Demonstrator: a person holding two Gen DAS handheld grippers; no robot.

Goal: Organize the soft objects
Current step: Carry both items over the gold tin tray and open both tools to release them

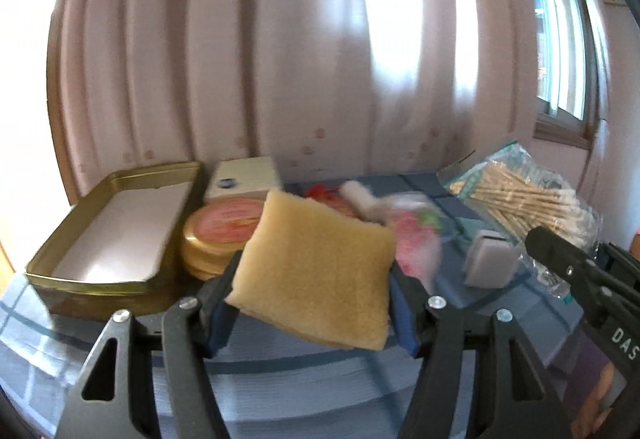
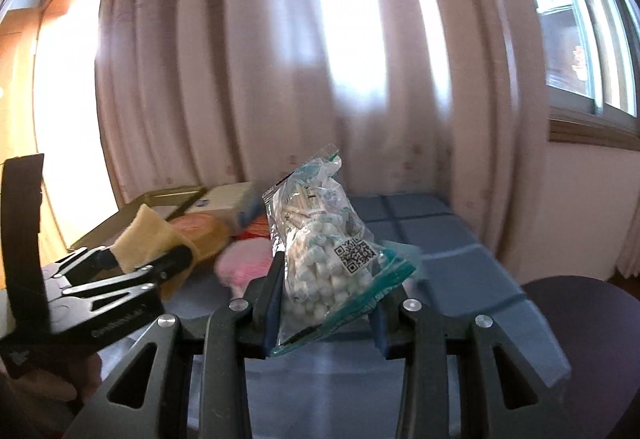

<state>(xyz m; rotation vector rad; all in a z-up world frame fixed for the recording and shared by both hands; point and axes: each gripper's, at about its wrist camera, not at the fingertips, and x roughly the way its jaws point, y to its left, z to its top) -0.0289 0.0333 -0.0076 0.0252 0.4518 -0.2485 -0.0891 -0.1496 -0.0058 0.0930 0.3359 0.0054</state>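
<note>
Blue checked cloth (image 1: 460, 199) is covering the table in front of you, with pink curtains (image 1: 280, 59) hanging behind it and a window (image 1: 560, 39) letting in light on the right. Your gold tin (image 1: 100, 279) is sitting open at the left showing only its pale floor, beside a round tin (image 1: 216, 235) and a cream box (image 1: 244, 181). Your left gripper (image 1: 312, 303) is squeezing the sponge (image 1: 316, 271) above the cloth near the tin, while your right gripper (image 2: 324, 303) is gripping the swab bag (image 2: 328, 255), holding it upright over the cloth.
</note>
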